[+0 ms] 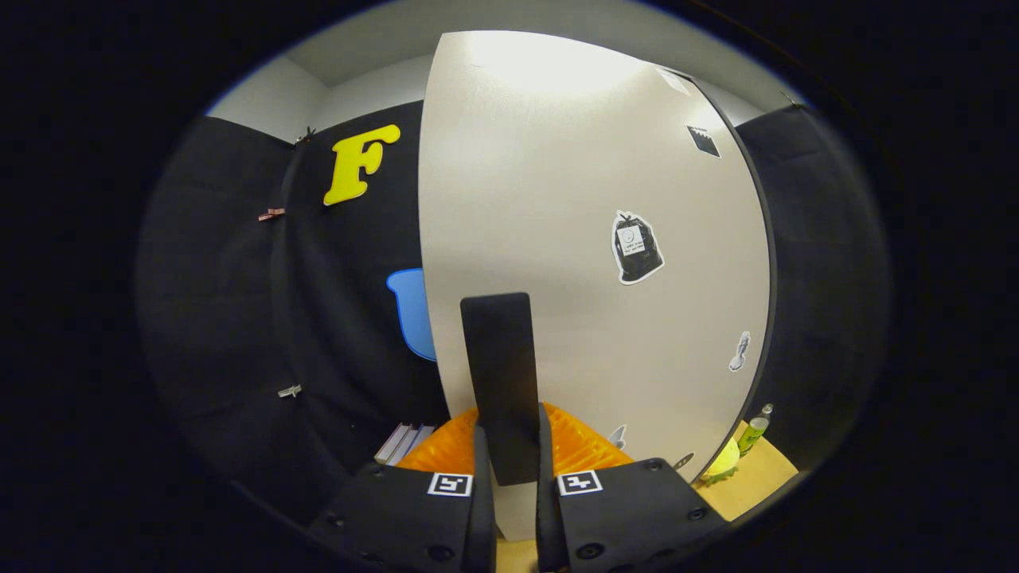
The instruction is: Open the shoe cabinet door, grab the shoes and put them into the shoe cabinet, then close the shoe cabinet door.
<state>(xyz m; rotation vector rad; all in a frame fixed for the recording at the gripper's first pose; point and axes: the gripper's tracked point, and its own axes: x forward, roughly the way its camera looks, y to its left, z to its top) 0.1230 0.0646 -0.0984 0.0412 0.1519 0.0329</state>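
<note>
**Tool clamped on the cabinet door handle**

The tool [509, 477] was closed on the dark flat handle [501, 382] of the shoe cabinet door [589, 223], both fingers [482, 493] pressing its lower end from either side. The pale door stood directly ahead of the handle and took up most of the room in front. Its dark right edge [766, 318] ran down beside the black cloth wall, with only a narrow gap there. Left of the door the cloth wall stood farther back, leaving more open room.

An orange ribbed thing [581, 450] lay just behind the handle's base. Some flat books or boards [404, 442] lay to its left. Beyond the door's lower right corner, a yellow-green thing [723, 461] and a small bottle [755, 430] stood on the wooden table [756, 477].

Stickers were on the door, among them a black bag picture [637, 248]; their writing was too small to read.
</note>
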